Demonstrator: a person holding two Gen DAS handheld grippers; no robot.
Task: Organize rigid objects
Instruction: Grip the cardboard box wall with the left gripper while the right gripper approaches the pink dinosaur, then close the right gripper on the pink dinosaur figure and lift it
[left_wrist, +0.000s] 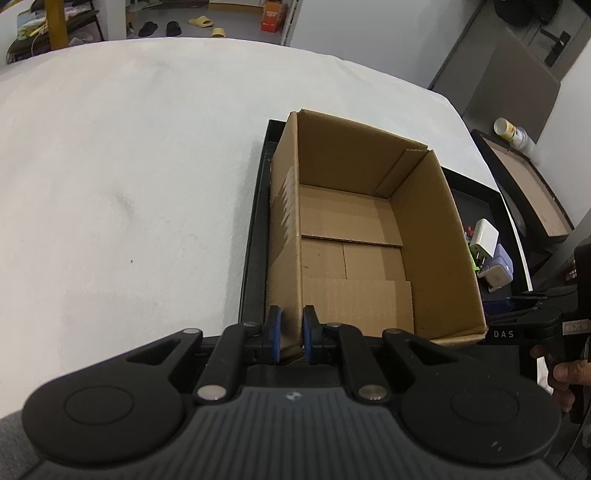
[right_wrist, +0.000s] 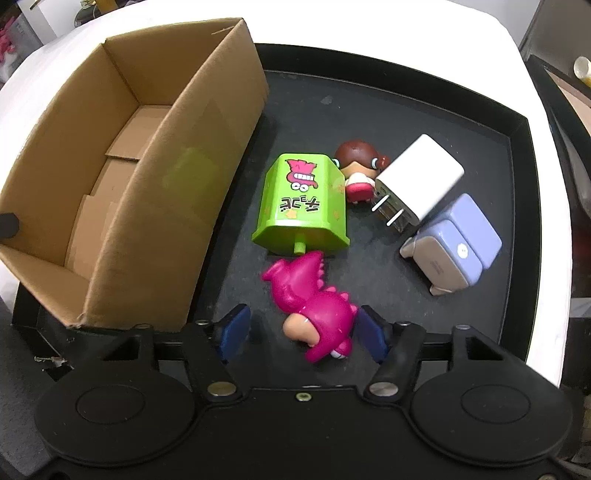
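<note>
The left claw is clenched on the near wall of the cardboard box. The right claw straddles a pink dinosaur, not gripping; it lies on the black tray, head pointing away.

Your open cardboard box sits empty at the tray's left end. Beside it the green toy box lies tipped over, the pink dinosaur on its side just below, a brown-haired figurine behind, then the white charger leaning against the lavender block.
</note>
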